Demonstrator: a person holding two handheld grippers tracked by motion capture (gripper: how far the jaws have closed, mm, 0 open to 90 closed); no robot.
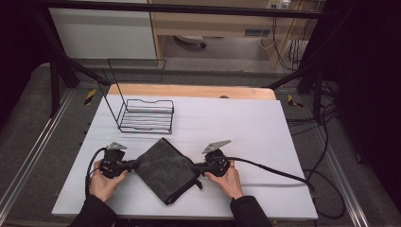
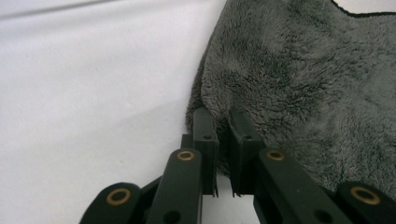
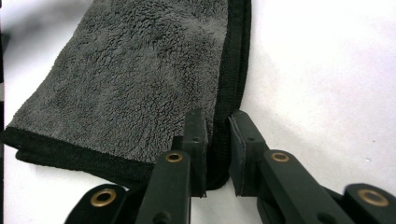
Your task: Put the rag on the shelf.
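Note:
A folded dark grey fleecy towel [image 1: 165,168] with a black hem lies as a diamond on the white table [image 1: 236,118], near its front edge. My left gripper [image 1: 136,164] is at the towel's left corner, and its jaws pinch a fold of the pile [image 2: 303,79] in the left gripper view [image 2: 223,116]. At the right corner my right gripper [image 1: 195,167] has its jaws closed around the hemmed edge [image 3: 229,70], with the towel [image 3: 140,79] spreading away to the left of the jaws [image 3: 218,119]. A hand holds each gripper from below.
A black wire rack [image 1: 145,116] stands on the table behind the towel, toward the back left. A black cable [image 1: 269,168] trails from the right gripper across the table to the right edge. A wooden strip [image 1: 189,90] borders the table's far side.

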